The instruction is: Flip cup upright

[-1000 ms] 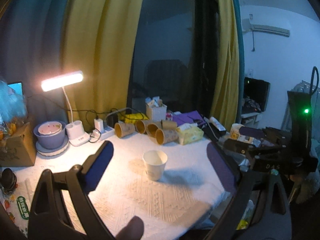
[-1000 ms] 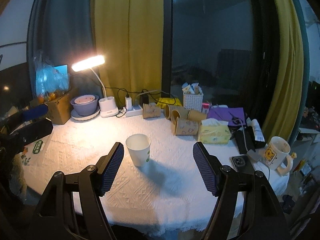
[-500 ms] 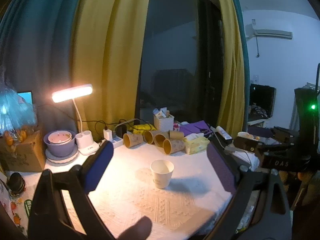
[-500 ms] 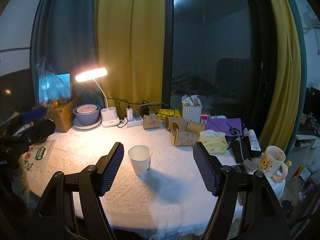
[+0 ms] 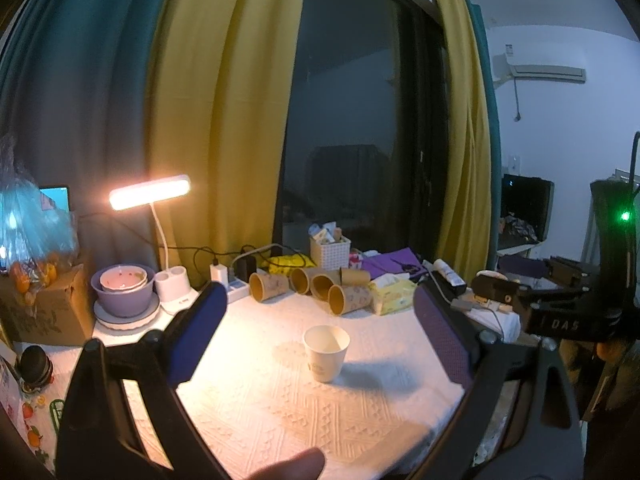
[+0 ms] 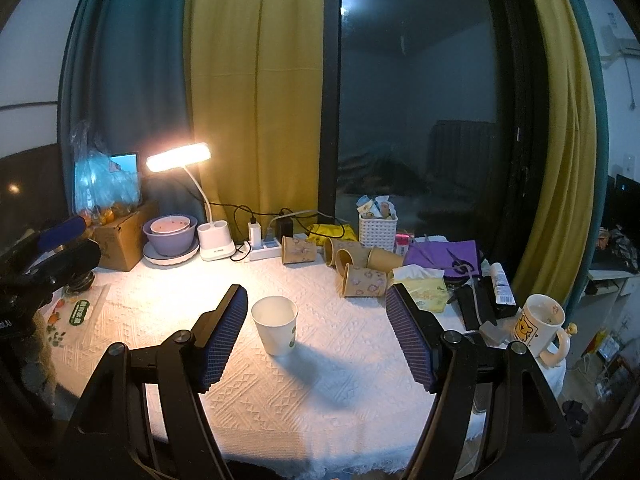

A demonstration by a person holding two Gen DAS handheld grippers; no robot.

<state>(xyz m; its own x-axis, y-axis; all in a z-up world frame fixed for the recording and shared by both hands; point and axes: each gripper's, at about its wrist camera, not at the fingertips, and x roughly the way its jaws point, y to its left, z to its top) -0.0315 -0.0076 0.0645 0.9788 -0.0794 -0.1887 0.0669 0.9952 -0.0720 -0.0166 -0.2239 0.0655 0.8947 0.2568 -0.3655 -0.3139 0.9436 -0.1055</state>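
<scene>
A white paper cup (image 5: 326,353) stands upright, mouth up, on the white tablecloth (image 5: 260,400). It also shows in the right wrist view (image 6: 276,330). My left gripper (image 5: 320,332) is open and empty, held back from the cup and above the table. My right gripper (image 6: 316,332) is open and empty, also drawn back; the cup sits apart from both pads, nearer its left pad. The right gripper shows in the left wrist view (image 5: 552,312) at the right edge, and the left gripper shows in the right wrist view (image 6: 52,256) at the left edge.
Several brown paper cups (image 6: 360,268) lie on their sides at the back. A lit desk lamp (image 6: 180,158), purple bowls (image 6: 170,234), a power strip (image 6: 264,246), a white basket (image 6: 378,230), a tissue pack (image 6: 420,284) and a bear mug (image 6: 540,326) surround them.
Both grippers have pulled back and risen a little, so the cup looks slightly farther away. The cup has stayed upright in the same spot.
</scene>
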